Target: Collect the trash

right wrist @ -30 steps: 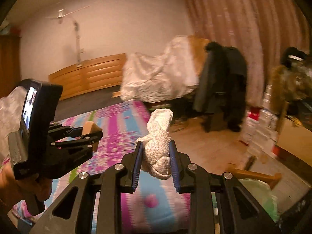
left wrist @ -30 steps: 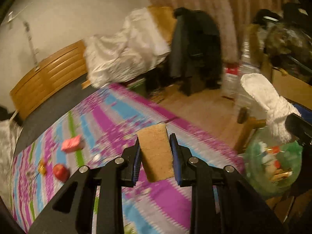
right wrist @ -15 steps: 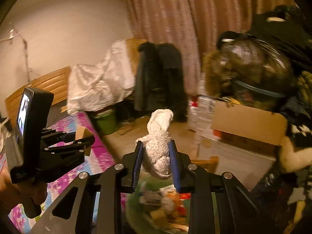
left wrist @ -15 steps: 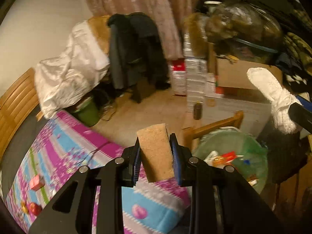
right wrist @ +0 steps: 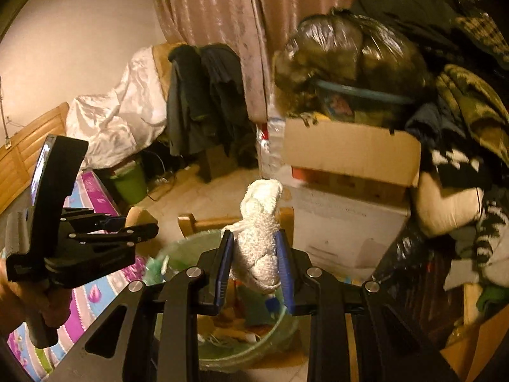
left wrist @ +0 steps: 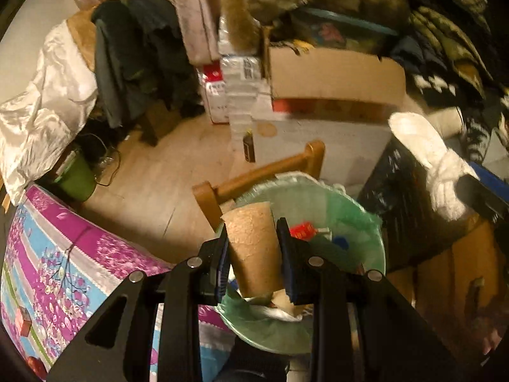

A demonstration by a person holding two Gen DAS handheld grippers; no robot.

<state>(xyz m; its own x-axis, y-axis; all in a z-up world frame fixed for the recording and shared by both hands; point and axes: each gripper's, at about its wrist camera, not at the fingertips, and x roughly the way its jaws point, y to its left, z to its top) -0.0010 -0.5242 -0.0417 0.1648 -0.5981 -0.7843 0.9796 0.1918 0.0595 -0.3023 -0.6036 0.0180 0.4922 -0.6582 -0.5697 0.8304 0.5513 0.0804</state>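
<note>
Left jaws: the left gripper (left wrist: 254, 256) is clamping a tan, cork-like block (left wrist: 253, 248) between its pads, the block standing upright out of the jaws.
Right jaws: the right gripper (right wrist: 254, 270) is squeezing a knotted white cloth wad (right wrist: 259, 242), whose top is poking up above the pads.
Position over target: both loads are hanging above the green-lined trash bin (left wrist: 366, 222), the block over its near rim and the wad over its mouth as the right wrist view shows it.
Bin contents: the bin is already holding scraps, among them a red piece (left wrist: 302, 229) and a blue piece (left wrist: 340, 242); the rest is too blurred to name.
Still to collect: a small red box (left wrist: 24, 321) is lying on the patterned bedspread (left wrist: 63, 254), well apart from the bin; a round red item at the frame's lower edge is too cut off to identify.
Progress judged: some trash is in, two pieces are waiting to be dropped, and at least one more pickup seems to be remaining.
Surroundings: a cardboard box (left wrist: 334, 73) and piled clothing are crowding the space behind the bin.
</note>
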